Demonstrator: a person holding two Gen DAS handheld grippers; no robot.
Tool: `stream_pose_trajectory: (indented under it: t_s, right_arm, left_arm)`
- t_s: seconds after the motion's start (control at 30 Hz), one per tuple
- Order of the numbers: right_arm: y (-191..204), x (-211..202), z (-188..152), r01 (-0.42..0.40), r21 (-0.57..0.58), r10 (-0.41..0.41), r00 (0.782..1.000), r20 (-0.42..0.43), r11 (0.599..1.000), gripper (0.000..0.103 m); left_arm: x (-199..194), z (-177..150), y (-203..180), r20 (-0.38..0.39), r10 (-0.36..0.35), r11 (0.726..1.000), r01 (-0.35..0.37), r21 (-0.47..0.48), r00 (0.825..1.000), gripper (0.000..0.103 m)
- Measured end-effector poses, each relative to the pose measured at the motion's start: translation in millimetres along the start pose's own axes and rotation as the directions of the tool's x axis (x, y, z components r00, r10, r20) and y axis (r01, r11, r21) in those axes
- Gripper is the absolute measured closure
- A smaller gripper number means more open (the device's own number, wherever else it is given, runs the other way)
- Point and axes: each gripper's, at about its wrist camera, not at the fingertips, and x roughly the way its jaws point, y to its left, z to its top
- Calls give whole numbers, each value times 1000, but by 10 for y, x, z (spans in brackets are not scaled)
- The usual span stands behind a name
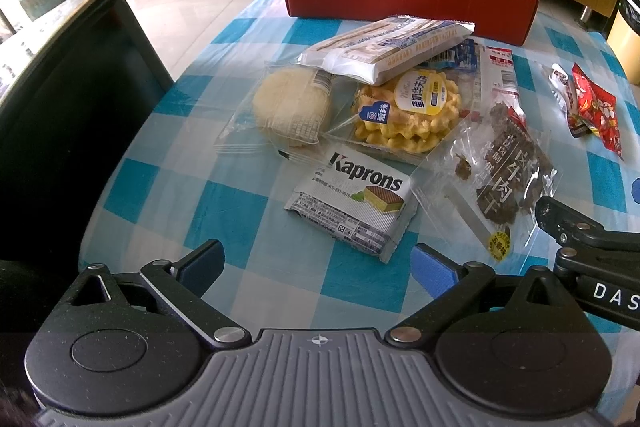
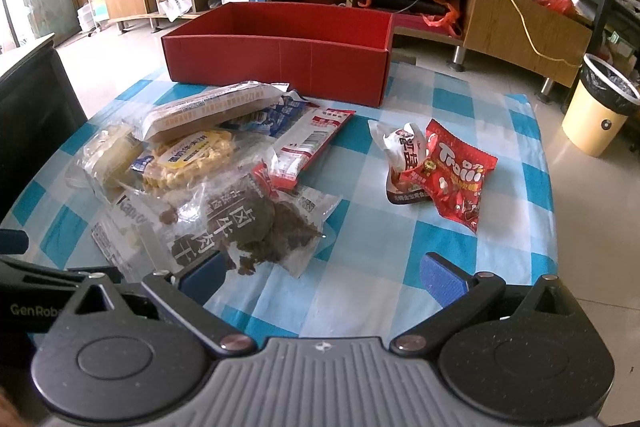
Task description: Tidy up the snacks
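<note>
both grippers spread wide, holding nothing, blue checked tablecloth, red box, tiled floor

— We see a blue-and-white checked tablecloth under a plain red box.
— We also see a silver Kaprons wrapper with black lettering, yellow waffles, a red Trolli bag, and blue pads on black grippers.
</note>
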Motion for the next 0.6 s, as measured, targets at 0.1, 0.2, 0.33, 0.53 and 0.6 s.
stream_pose_trajectory:
  t_s: [0.1, 0.2, 0.33, 0.53, 0.6]
  right_arm:
    - [-1, 9, -2, -2, 2, 2, 1000, -5, 1000, 0]
    - [-1, 18, -1, -3, 3, 3, 1000, -10, 1000, 0]
    - [3, 31, -6, -3, 2, 3, 1000, -16, 1000, 0]
    - [-61, 92, -4, -37, 45, 39, 998, -49, 998, 0]
    - [-84, 121, -1, -40, 61, 44, 997, -61, 997, 0]
  left_arm:
    - [2, -1, -5, -1, 1, 1000, -1, 2, 1000, 3]
    - [3, -4, -7, -1, 0, 1000, 0, 3, 1000, 3]
    - [15, -7, -14, -8, -1, 1000, 1, 6, 1000, 4]
    - [25, 4, -3, -14, -15, 1000, 15, 1, 1000, 4]
    - [29, 8, -2, -14, -18, 1000, 18, 2, 1000, 4]
